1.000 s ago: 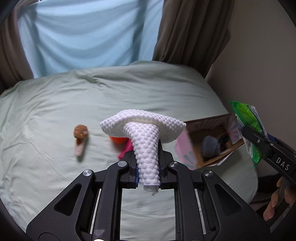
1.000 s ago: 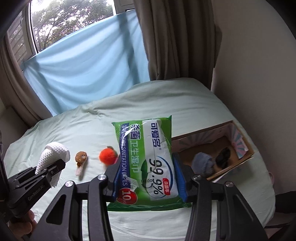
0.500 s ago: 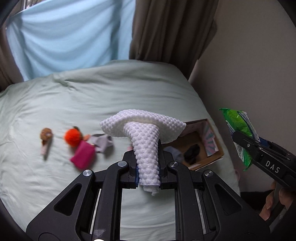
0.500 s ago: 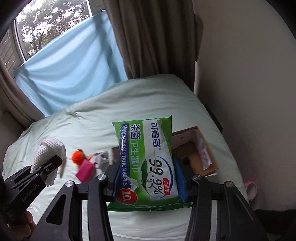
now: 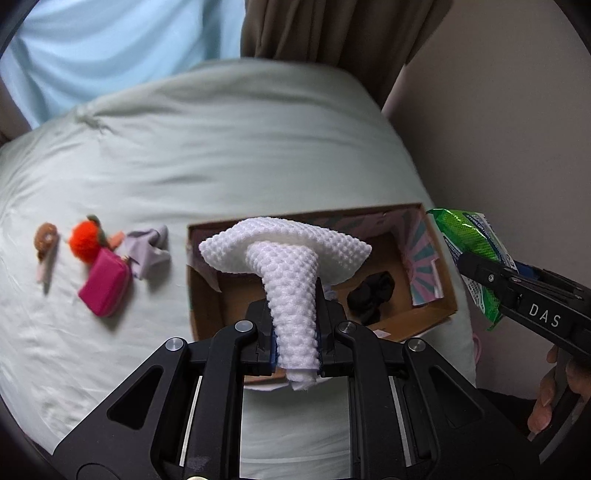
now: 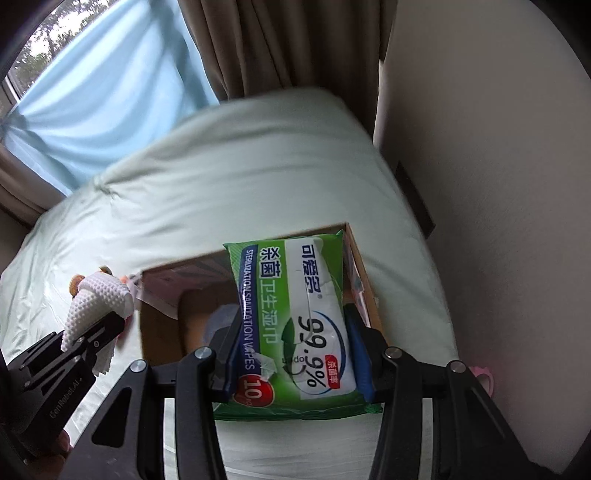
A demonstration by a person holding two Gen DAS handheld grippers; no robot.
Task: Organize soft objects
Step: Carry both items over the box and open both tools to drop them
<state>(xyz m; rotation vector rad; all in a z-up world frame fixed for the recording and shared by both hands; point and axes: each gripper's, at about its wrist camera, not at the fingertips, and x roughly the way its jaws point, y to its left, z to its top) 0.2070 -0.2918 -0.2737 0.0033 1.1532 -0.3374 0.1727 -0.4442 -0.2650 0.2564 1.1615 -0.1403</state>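
Note:
My left gripper (image 5: pixel 295 325) is shut on a white waffle cloth (image 5: pixel 288 258) and holds it above the near left part of an open cardboard box (image 5: pixel 439 291) on the bed. My right gripper (image 6: pixel 291 343) is shut on a green wet-wipes pack (image 6: pixel 295 314), held over the box's right half (image 6: pixel 159 317). The pack also shows in the left wrist view (image 5: pixel 476 251), and the cloth in the right wrist view (image 6: pixel 96 299). A black soft item (image 5: pixel 373 295) lies inside the box.
On the pale green bed (image 5: pixel 221 147), left of the box, lie a pink pouch (image 5: pixel 105 284), an orange pompom (image 5: pixel 86 240), a lilac cloth (image 5: pixel 147 249) and a brown crochet piece (image 5: pixel 46 240). A wall (image 6: pixel 480 184) stands on the right, curtains (image 5: pixel 332 29) behind.
Both grippers have moved right and forward, from over the loose items to above the box. The box now lies directly below the cloth and the wipes pack. Both grips are unchanged.

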